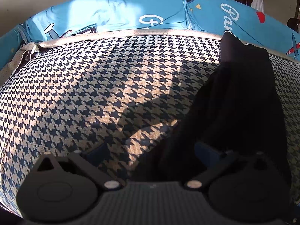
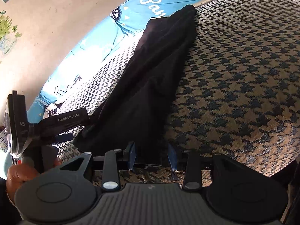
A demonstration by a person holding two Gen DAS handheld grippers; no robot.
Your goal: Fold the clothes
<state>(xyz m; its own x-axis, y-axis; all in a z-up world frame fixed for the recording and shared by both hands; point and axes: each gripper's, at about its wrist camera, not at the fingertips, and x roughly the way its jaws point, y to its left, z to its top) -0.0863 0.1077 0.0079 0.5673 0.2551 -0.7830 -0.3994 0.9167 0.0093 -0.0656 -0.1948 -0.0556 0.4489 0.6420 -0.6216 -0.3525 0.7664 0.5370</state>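
Surface: houndstooth cover (image 1: pixel 93 86), wide bare stretch left of garment.
Right gripper (image 2: pixel 152 157): jaws apart, straddling near hem.
Left gripper (image 1: pixel 150 150): jaws wide, garment edge between.
Black garment (image 2: pixel 150 71): long strip running to far edge.
Far border: blue printed bedding (image 1: pixel 112 13).

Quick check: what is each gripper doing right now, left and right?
Left gripper: open, holding nothing; black garment overlaps its right finger.
Right gripper: open around the black garment's near edge, not clamped.
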